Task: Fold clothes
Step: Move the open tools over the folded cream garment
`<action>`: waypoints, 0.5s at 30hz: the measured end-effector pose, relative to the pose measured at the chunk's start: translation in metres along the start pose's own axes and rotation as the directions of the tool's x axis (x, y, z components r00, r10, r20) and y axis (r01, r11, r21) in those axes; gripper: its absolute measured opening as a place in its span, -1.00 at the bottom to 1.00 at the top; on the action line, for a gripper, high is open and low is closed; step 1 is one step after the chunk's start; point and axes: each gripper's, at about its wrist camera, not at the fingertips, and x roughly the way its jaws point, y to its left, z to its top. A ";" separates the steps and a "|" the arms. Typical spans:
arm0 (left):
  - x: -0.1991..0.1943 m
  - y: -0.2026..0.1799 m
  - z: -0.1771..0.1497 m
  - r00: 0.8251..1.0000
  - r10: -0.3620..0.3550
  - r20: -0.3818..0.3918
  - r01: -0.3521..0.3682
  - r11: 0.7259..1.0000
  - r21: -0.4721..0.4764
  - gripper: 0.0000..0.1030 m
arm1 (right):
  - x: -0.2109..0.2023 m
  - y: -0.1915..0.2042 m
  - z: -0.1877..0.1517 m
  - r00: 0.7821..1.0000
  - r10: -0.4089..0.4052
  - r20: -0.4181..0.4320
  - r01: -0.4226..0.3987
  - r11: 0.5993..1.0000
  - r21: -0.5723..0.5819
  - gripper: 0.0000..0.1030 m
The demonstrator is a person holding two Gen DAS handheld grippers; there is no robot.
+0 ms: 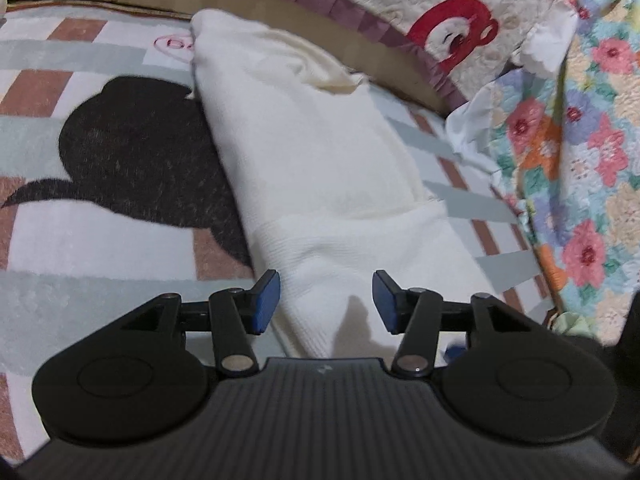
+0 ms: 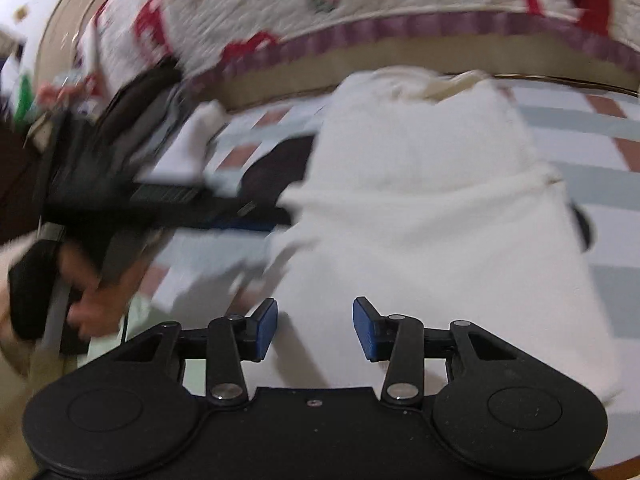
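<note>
White garment [image 1: 320,152] just ahead of left claw [image 1: 326,302] and right claw [image 2: 315,328] (both agape, empty).

No readable text, numbers or brand marks are showing anywhere in either view. The red embroidered shapes on the cream quilt [image 1: 456,28] are looking like pictures, not letters, and the right wrist view is blurring them too much to tell. The small pink mark on the checked blanket [image 1: 100,208] is staying illegible too.
</note>
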 end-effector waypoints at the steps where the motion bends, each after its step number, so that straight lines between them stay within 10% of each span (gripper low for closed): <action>1: 0.004 0.002 -0.001 1.000 0.012 -0.015 -0.012 1.000 0.003 -0.03 | 0.010 0.005 -0.005 0.999 -0.005 -0.042 0.005 1.000 -0.008 -0.06; 11: -0.001 -0.002 0.019 0.999 0.028 0.030 -0.029 0.998 0.057 -0.01 | 0.015 0.025 -0.001 0.995 -0.053 -0.085 0.050 0.998 -0.037 0.07; 15: 0.005 0.024 0.066 0.998 0.038 0.058 -0.039 0.999 0.015 0.10 | -0.018 -0.005 0.029 0.998 0.019 0.052 -0.026 0.989 0.145 0.14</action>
